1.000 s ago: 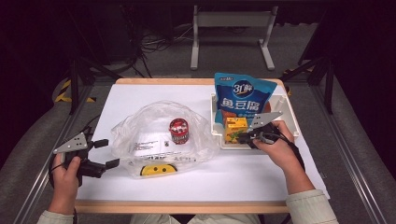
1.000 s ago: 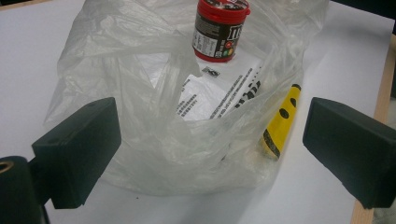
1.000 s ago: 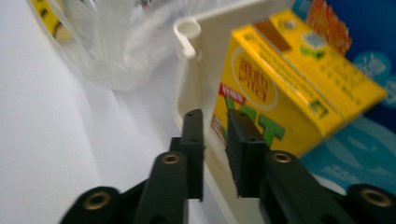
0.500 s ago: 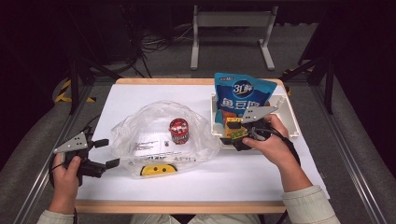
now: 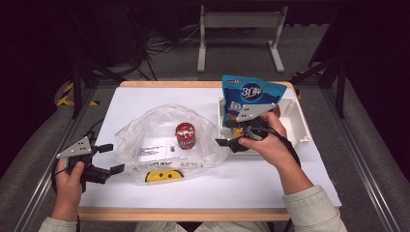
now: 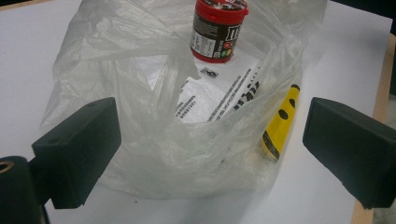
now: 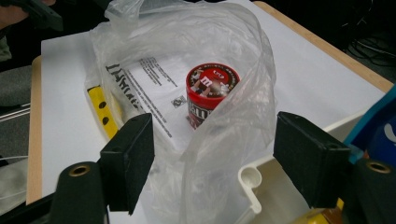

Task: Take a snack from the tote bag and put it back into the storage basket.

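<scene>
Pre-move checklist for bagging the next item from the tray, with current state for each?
1. Right gripper empty: ok. Its jaws have just been opening, with nothing between them, between tray and bag.
2. Left gripper ready at the bag's edge: ok. Jaws open, plastic not pinched.
3. Plastic bag mouth open: cannot tell. The film stands loosely but droops toward the right gripper.
4. Red jar upright inside the bag: ok.
5. Blue packet reachable in the white tray: ok. It stands upright against the tray.
6. Yellow item in the tray: cannot tell; barely in view.
</scene>
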Tool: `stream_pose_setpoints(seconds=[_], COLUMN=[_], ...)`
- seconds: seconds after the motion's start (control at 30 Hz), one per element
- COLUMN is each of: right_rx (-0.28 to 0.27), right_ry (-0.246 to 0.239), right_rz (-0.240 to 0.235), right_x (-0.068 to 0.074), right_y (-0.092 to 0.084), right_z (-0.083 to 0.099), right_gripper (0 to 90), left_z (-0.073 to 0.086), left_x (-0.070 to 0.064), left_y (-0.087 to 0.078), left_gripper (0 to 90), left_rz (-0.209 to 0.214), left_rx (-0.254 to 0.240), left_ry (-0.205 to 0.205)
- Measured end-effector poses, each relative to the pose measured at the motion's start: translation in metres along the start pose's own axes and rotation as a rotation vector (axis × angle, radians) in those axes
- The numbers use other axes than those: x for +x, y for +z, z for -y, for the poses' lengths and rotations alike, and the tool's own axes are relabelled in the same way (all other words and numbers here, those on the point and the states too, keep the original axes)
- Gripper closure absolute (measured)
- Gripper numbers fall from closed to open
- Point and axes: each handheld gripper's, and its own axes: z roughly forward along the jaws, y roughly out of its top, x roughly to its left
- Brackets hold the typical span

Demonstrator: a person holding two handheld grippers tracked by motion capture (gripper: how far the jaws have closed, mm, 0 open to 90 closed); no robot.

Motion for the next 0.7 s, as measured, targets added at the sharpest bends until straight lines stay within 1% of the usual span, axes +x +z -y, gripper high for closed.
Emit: stream_pose_setpoints(seconds=[0.23,0.27,0.43,0.57,0.6,0.63,0.7], right_rx=[0.002,0.002,0.006,0.018,0.018,0.02,0.02], right_ry=[-0.011,-0.01,-0.023,-0.042,-0.042,-0.051,-0.052], right_rz=[-0.007,-0.008,-0.01,-0.028,-0.028,-0.031,-0.039], right_x=[0.0,-0.001,0.001,0.005,0.005,0.006,0.007], right_y=[0.014,0.016,0.024,0.037,0.037,0.042,0.047], right_z=[-0.016,-0.018,-0.024,-0.029,-0.029,-0.032,-0.034], right_gripper=[27.3,26.5,25.9,25.9,25.9,25.6,24.7], left_z=[0.0,0.0,0.0,0.0,0.0,0.0,0.0], left_x=[0.001,0.0,0.001,0.001,0.001,0.001,0.001], left_y=[0.0,0.0,0.0,0.0,0.0,0.0,0.0], left_gripper=[4.9,4.9,4.9,4.9,4.9,4.9,4.9], left_rz=[0.002,0.001,0.001,0.0,0.0,0.001,0.002], left_rx=[0.001,0.0,-0.001,-0.001,-0.001,-0.001,0.0], left_ry=[0.006,-0.001,0.004,0.005,0.005,0.004,0.006])
